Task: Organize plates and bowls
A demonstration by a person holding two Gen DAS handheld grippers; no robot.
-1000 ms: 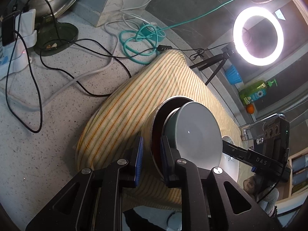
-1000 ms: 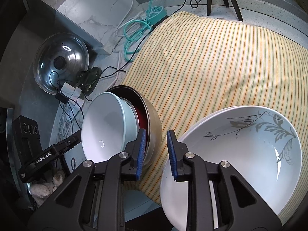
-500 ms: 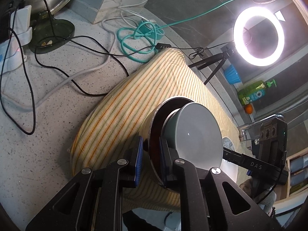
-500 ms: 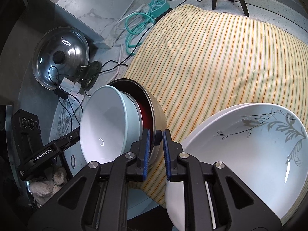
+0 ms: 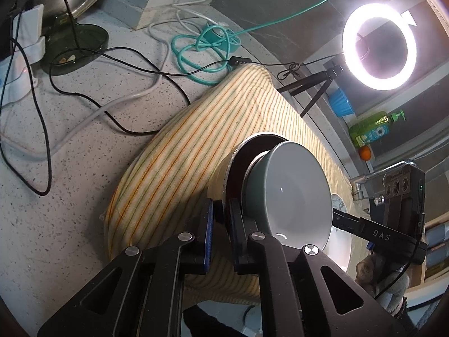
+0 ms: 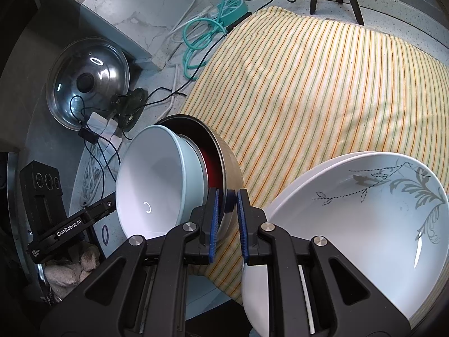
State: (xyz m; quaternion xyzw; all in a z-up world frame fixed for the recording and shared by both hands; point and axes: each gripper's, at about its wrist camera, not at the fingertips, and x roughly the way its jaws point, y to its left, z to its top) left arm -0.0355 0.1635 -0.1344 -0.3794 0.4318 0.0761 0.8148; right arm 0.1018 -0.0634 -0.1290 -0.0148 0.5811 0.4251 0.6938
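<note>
Left wrist view: the left gripper [image 5: 222, 219] points steeply down, its blue pads clamped tight on the thin rim of a steel bowl [image 5: 224, 174] with a dark red inside. A smooth pale-green bowl [image 5: 291, 193] nests in it, both tipped on edge over a ribbed, striped cloth [image 5: 196, 151]. Past the cloth lie black cables [image 5: 42, 118], a teal cord [image 5: 196, 47] and a glowing ring light [image 5: 378, 46]. Right wrist view: the right gripper [image 6: 226, 210], also angled down, pinches the opposite rim of the steel bowl [image 6: 230, 168]. Stacked glossy white plates [image 6: 350, 224] with grey leaf print rest on the cloth's near edge, just right of the bowls; a glass lid [image 6: 88, 81] lies left of the cloth.
</note>
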